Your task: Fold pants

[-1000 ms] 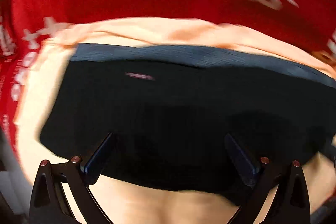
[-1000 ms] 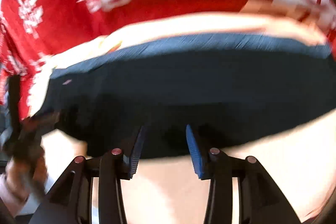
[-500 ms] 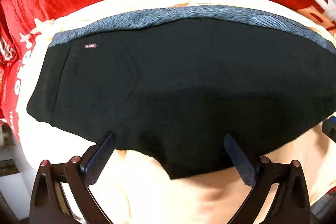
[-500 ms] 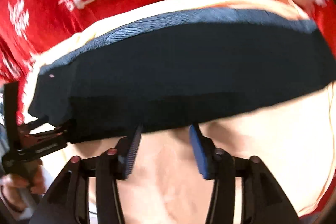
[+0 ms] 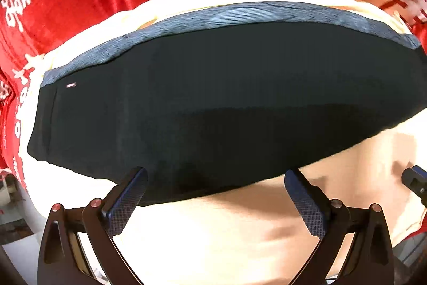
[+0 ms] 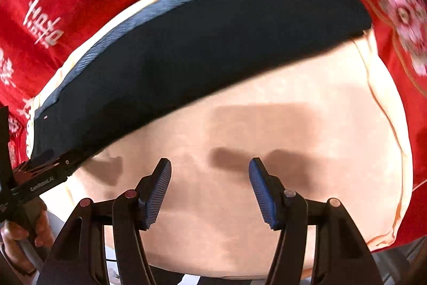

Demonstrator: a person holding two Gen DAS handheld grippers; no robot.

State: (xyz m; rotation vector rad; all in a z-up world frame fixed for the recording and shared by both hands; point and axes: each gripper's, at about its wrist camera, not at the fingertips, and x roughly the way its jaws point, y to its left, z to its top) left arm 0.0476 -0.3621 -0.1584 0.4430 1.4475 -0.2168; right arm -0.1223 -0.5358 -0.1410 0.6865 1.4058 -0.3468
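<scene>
Left wrist view: pants [image 5: 226,103] lie folded into compact band on cream cloth [image 5: 213,231], waistband far side. Your left gripper [image 5: 213,194] wide, empty, at near hem; right gripper [image 6: 209,186] wide, empty, well clear. Probably one fold left, maybe none.

pants [image 5: 226,103]: black, folded into flat compact block, grey-blue ribbed waistband along far edge, 12 o'clock side. Small pink label at 9 o'clock corner. Lying flat on cream cloth; in right wrist view spans 8 to 1 o'clock.

Each black tool [image 6: 210,187] has ribbed blue pads [image 6: 158,191], reddish rivets, and white "GenRobot.AI" lettering.
</scene>
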